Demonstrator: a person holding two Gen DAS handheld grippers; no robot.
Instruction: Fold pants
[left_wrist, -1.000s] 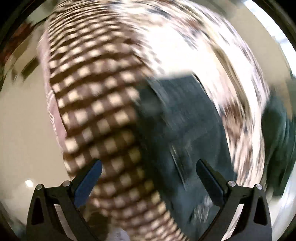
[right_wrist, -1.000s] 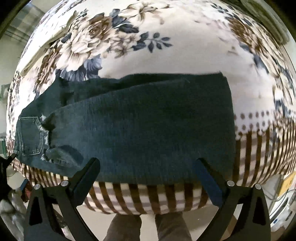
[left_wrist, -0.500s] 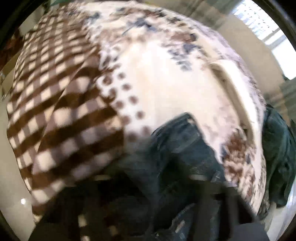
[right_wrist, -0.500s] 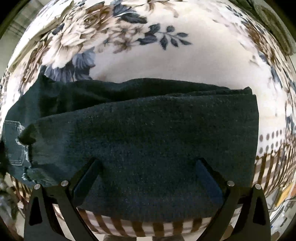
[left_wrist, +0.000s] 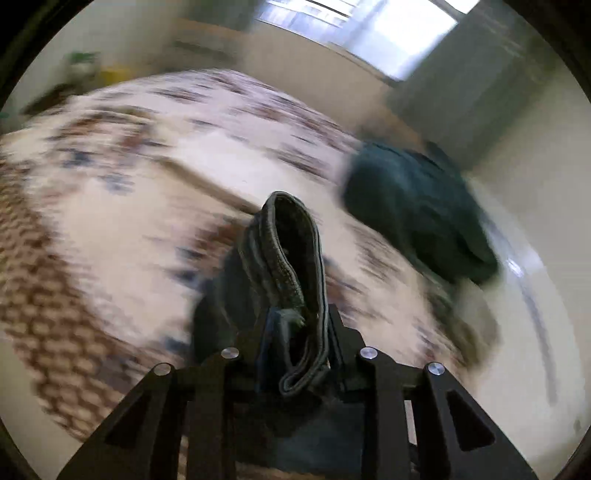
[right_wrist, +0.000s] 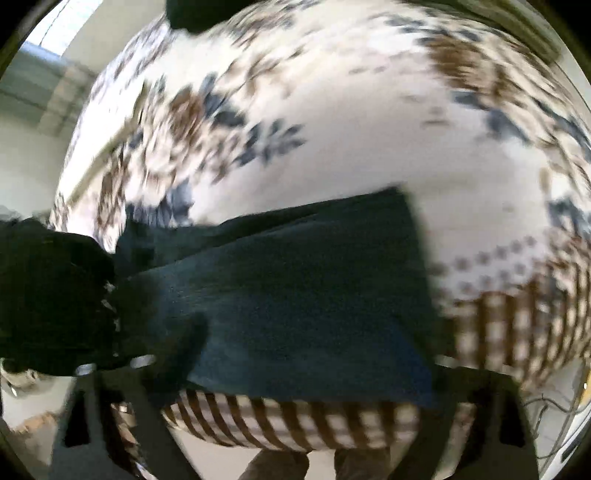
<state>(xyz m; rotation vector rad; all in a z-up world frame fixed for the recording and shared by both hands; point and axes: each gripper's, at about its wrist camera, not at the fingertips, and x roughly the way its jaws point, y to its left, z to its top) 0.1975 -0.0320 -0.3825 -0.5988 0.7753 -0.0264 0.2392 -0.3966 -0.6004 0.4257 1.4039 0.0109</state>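
Between the fingers of the left claw (left_wrist: 297, 332), which are clenched on it, a thick seamed band of the pants (left_wrist: 291, 266) stands up in a loop (it looks like the waistband). Beyond it the bed (left_wrist: 122, 206) spreads out blurred, floral in the middle and checked toward its left edge. A heap of dark green cloth (left_wrist: 417, 210) lies at the bed's far right corner, with a bright window (left_wrist: 369, 29) behind.

Over the near edge of the bed, the right claw (right_wrist: 314, 369) hangs released, its fingers wide apart and blurred, above the pants (right_wrist: 295, 302). Their dark legs lie flat along that edge, cuffs toward the right, the left end lifted into a dark shape. The person's legs (right_wrist: 317, 461) show below.
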